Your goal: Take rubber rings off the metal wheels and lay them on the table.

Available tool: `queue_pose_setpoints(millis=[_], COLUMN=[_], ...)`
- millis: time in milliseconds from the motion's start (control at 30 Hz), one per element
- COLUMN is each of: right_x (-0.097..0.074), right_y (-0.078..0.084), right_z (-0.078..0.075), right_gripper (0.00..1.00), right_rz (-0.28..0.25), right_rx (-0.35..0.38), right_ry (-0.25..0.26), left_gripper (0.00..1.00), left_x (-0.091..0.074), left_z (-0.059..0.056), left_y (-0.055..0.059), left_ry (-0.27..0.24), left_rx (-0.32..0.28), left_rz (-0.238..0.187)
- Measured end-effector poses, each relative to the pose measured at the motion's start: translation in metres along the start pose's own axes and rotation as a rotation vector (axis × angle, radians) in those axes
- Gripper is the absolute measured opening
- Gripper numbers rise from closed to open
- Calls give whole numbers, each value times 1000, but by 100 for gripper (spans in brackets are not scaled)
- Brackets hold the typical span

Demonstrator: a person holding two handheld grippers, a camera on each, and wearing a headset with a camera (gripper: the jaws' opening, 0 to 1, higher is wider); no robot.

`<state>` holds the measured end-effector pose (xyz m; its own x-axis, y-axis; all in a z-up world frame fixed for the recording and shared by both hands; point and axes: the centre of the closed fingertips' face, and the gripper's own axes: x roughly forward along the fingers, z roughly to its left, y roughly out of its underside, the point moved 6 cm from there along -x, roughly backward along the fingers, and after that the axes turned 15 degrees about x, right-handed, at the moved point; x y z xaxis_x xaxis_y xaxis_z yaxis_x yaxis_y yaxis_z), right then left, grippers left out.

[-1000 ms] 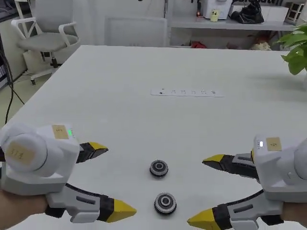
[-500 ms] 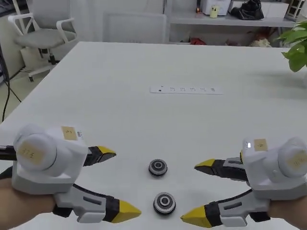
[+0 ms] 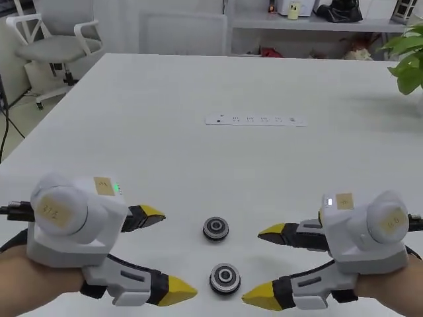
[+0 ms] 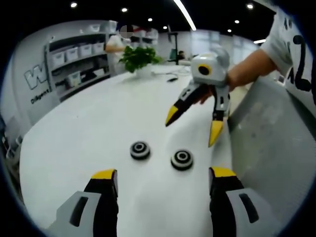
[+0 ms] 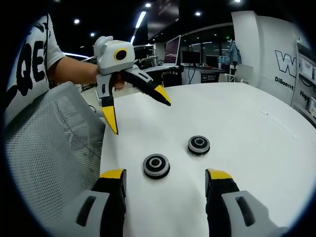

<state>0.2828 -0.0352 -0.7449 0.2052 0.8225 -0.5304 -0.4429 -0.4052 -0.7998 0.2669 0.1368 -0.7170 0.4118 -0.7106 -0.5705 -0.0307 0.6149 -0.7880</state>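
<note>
Two small metal wheels with black rubber rings lie flat on the white table. The far wheel (image 3: 216, 228) (image 4: 140, 150) (image 5: 198, 145) sits just behind the near wheel (image 3: 225, 278) (image 4: 182, 159) (image 5: 156, 166). My left gripper (image 3: 165, 253) (image 4: 160, 177) stands open to the left of both wheels, jaws spread wide with nothing between them. My right gripper (image 3: 261, 264) (image 5: 165, 177) faces it from the right, open and empty too. Both wheels lie in the gap between the two grippers, touched by neither.
A white power strip (image 3: 255, 121) lies flat in the middle of the table. A green plant (image 3: 406, 63) stands at the far right edge. An office chair (image 3: 54, 45) is beyond the far left corner, and a mesh chair back (image 5: 47, 163) is near the table's front edge.
Both grippers have edged inward toward the wheels, still open. The head camera has tilted a little, shifting the whole scene. The wheels have stayed put.
</note>
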Motion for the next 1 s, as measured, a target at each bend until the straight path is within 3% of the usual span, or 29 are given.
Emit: queue_pose_setpoints(millis=[400, 1000], right_x=[11, 19], right_y=[8, 11], right_z=[0, -1], right_gripper=[52, 41], right_rz=[40, 46], right_rx=[-11, 14], right_ry=[-27, -46], left_gripper=[72, 61], left_x=[13, 31], left_z=[-4, -13], left_y=[0, -2], left_ry=[33, 93], left_rx=[13, 9], left_rz=[-1, -8])
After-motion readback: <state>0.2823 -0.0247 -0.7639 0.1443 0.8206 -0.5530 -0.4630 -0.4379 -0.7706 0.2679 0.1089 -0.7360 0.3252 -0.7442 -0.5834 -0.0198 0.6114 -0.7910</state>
